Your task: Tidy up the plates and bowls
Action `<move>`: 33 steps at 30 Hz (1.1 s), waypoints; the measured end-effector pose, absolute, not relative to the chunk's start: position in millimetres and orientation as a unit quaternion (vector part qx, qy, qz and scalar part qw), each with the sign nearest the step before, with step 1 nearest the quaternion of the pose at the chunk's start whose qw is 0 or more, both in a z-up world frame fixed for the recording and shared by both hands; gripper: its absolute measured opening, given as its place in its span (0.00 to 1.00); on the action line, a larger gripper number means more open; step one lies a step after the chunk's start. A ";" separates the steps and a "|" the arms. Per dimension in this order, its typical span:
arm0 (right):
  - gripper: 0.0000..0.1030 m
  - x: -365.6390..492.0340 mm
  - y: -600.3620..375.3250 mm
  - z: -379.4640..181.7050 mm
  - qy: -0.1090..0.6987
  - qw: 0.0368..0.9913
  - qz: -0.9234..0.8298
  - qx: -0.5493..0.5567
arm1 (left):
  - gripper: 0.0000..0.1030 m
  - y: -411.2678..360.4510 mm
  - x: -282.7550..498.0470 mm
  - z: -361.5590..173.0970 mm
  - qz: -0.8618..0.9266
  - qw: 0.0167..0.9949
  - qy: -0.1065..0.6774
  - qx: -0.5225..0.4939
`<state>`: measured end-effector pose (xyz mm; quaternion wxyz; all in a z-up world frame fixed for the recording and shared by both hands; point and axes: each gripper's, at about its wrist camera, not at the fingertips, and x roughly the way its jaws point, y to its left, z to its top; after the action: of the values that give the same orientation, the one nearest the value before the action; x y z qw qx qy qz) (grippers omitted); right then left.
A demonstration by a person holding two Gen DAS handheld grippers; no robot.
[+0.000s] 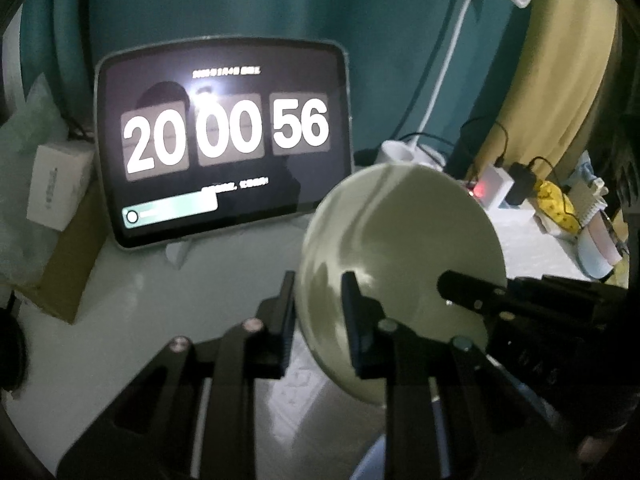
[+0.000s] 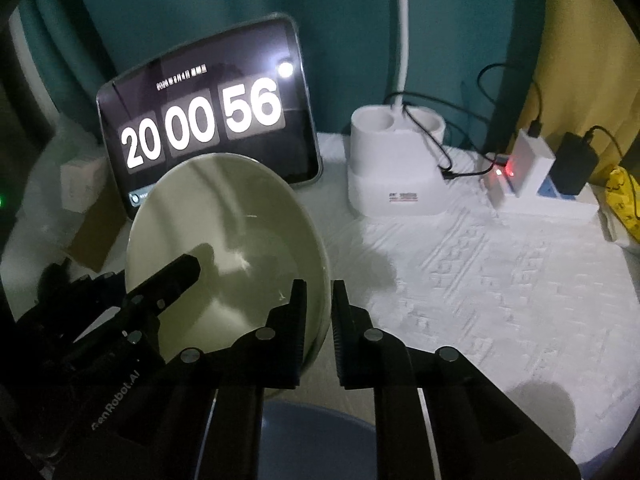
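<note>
Nearest, two black two-finger grippers clamp one pale green round ceramic bowl (image 2: 224,248) from opposite sides, holding it tilted on edge above a white embossed tablecloth (image 2: 500,280). The right gripper (image 2: 319,320) pinches the bowl's right rim, one finger inside the bowl and the other outside it. The left gripper (image 1: 318,316) grips the opposite rim the same way, one finger (image 1: 286,320) on the outer wall. In the right wrist view the left gripper shows as a dark finger reaching into the bowl's hollow. The bowl is glossy and plain, with a thick rounded lip, a smooth shaded inside and a few small light specks near the bottom.

Directly beneath the bowl, at the lower edge of view, sits the rim of a dark blue round dish (image 2: 316,432).

Behind the bowl, a grey-framed tablet (image 2: 208,108) leans upright showing a flip clock reading 20 00 56; the bowl's top edge overlaps its lower corner. To the right stands a white desk lamp base (image 2: 394,176) with a curved white neck. Further right lie a white power strip (image 2: 548,200), a black charger (image 2: 574,166) and black cables. A teal curtain (image 2: 340,20) hangs at the back.
</note>
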<state>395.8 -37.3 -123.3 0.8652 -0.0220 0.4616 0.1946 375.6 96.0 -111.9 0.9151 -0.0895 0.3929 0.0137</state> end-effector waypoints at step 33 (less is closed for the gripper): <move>0.12 303.1 -142.4 -42.8 0.390 0.904 0.176 0.014 | 0.21 -4.1 300.0 -37.4 -0.038 0.939 0.337 -0.059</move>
<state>303.1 -142.4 -42.8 0.9037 0.0142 0.3901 0.1757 300.0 -4.1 -37.4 0.9387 -0.0591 0.3374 -0.0381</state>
